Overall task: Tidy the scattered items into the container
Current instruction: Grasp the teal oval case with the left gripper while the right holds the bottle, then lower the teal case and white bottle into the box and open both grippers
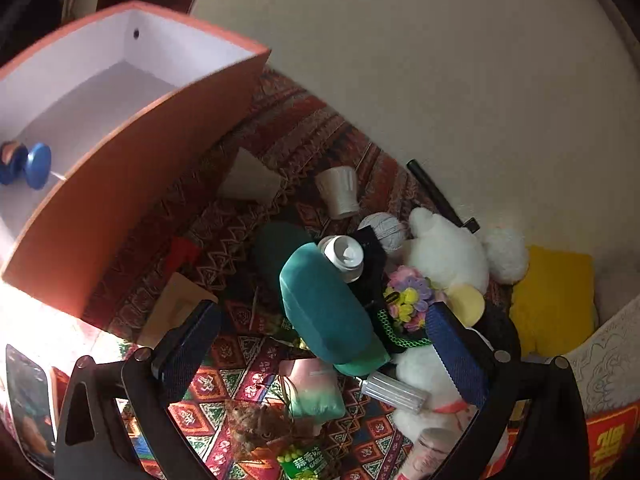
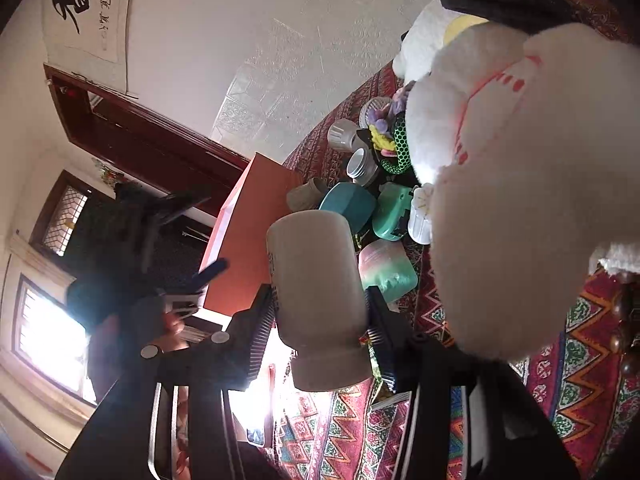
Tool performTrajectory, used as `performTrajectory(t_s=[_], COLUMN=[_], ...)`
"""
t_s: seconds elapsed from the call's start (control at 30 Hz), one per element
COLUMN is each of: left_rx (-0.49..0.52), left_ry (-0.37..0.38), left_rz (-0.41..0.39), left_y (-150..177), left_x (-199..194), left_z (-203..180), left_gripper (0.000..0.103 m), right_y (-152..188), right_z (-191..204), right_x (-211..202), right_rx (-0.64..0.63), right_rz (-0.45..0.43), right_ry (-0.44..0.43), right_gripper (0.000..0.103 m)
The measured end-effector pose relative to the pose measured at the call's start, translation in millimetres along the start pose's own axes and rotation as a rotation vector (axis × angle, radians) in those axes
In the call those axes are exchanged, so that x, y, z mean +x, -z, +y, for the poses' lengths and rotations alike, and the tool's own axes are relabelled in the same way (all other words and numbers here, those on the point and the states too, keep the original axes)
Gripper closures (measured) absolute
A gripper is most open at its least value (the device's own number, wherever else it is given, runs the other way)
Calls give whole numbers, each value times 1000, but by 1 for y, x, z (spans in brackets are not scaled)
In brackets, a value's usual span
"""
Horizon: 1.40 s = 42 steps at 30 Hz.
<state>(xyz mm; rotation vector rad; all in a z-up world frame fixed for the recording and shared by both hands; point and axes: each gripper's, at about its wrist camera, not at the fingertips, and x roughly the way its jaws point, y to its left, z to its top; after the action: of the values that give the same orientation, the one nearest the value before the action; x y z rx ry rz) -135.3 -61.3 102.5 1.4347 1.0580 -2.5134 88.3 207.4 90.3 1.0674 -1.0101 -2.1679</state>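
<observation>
1. The left tool [image 1: 320, 344] is hanging above the clutter with its jaws spread wide and nothing gripped; a teal pouch [image 1: 324, 304] is lying below, in the gap between its blue pads.
2. The right tool [image 2: 320, 320] is clamping a pale cylindrical bottle [image 2: 316, 292] between its two pads, the bottle's base pointing away from the camera and its narrower end towards it.
3. The container, an orange box [image 1: 132, 184] with a white inside, is standing at the upper left of the left wrist view, well apart from the left tool; a blue dumbbell-shaped item [image 1: 26, 164] is lying inside it.
4. A white plush toy [image 1: 448, 256] is sitting to the right of the pouch, and in the right wrist view it is crowding close beside the held bottle.
5. Around the pouch, a white jar [image 1: 344, 256], a grey yarn ball [image 1: 384, 228], a ribbed white cup [image 1: 340, 192], a pastel flower bunch [image 1: 408, 296] and a yellow cloth [image 1: 556, 300] are lying scattered on the patterned cloth [image 1: 240, 376] covering the bench.
</observation>
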Motion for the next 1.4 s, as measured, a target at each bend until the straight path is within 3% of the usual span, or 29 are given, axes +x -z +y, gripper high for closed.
performTrajectory(t_s=[0.1,0.23,0.27,0.3,0.4,0.47,0.57,0.7,0.8,0.93,0.97,1.03,1.07,1.1,1.13,1.17,1.2,1.27,1.4], left_rx=[-133,-182,-159,-116,51,93,101,121,109,75,60,15,-5,-15,-33,-75,-140,-254,-300], left_ry=[-45,-36,-40,-34,-74,-65,33,179,273,354,365,335,272,197,132,83,52,17,-36], left_rz=[63,160,152,144,79,52,52,33,-15,-212,-280,-416,-463,-483,-480,-471,-476,-499,-494], left_y=[-17,-23,-23,-22,-14,-8,0,13,5,-26,-34,-54,-64,-75,-85,-91,-90,-73,-30], left_x=[50,103,107,109,103,91,58,-12,-76,-182,-208,-251,-264,-270,-269,-268,-266,-258,-223], left_z=[26,30,21,8,-34,-49,-58,-51,-29,6,19,47,61,76,94,117,143,193,250], left_gripper=[9,11,13,35,48,59,75,78,78,81,103,103,102,83,62,12,1,1,1], right_y=[-5,-8,-8,-8,-6,-6,-8,-6,-2,3,5,7,8,10,11,14,18,28,52], right_z=[-2,2,4,4,4,1,-1,1,7,12,14,17,19,22,26,31,37,52,88], right_x=[-6,-1,2,4,13,14,14,15,19,17,17,15,15,16,16,17,18,19,23], right_rx=[10,-5,-11,-18,-24,-13,-11,-26,-45,-68,-76,-96,-107,-120,-136,-155,-176,-219,-294], right_rz=[-9,-4,0,5,20,21,18,22,31,26,23,16,12,10,9,9,9,12,21], right_ry=[-12,-4,2,7,25,38,44,44,51,59,61,69,76,84,92,101,107,108,57], right_gripper=[59,59,59,59,59,59,59,59,59,59,59,59,59,59,59,59,59,59,59])
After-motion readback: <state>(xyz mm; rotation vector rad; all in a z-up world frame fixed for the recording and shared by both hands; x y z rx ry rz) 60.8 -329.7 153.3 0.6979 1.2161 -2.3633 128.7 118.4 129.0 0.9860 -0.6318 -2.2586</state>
